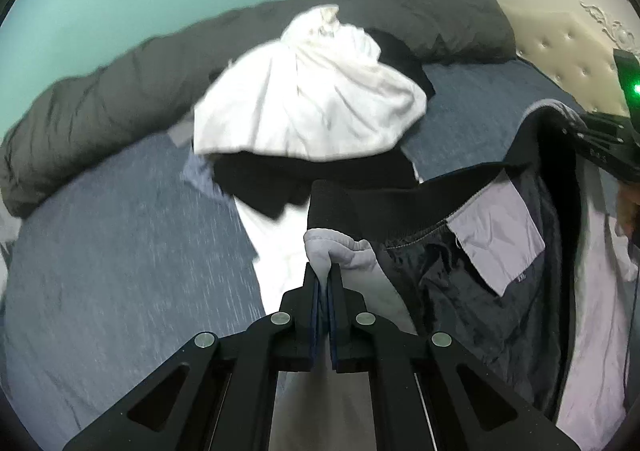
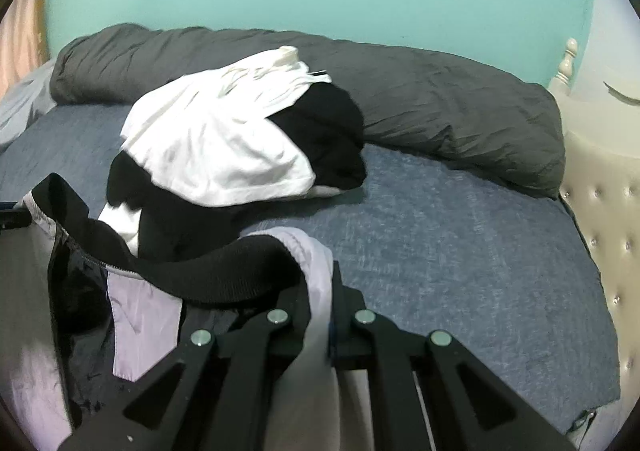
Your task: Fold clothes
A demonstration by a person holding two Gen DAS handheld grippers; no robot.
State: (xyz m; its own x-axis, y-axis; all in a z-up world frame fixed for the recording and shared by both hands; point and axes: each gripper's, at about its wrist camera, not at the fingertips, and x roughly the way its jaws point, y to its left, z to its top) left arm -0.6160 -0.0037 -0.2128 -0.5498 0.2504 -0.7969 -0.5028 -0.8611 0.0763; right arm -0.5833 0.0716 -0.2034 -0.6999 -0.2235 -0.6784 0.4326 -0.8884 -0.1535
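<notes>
A pale lilac garment (image 1: 496,227) with a black elastic waistband (image 1: 400,207) hangs stretched between my two grippers above the bed; its dark lining and a pale pocket show. My left gripper (image 1: 324,279) is shut on a fold of pale fabric at one end of the waistband. In the right wrist view, my right gripper (image 2: 320,283) is shut on the pale edge at the waistband's (image 2: 224,271) other end. The right gripper's body, with a green light, shows at the right edge of the left wrist view. A heap of white clothing (image 2: 212,155) and black clothing (image 2: 320,131) lies behind.
The bed has a blue sheet (image 2: 440,231) with a rolled grey duvet (image 2: 440,111) along its far side against a turquoise wall. A cream tufted headboard (image 2: 600,211) borders the bed on the right. The white-and-black heap (image 1: 312,99) lies mid-bed.
</notes>
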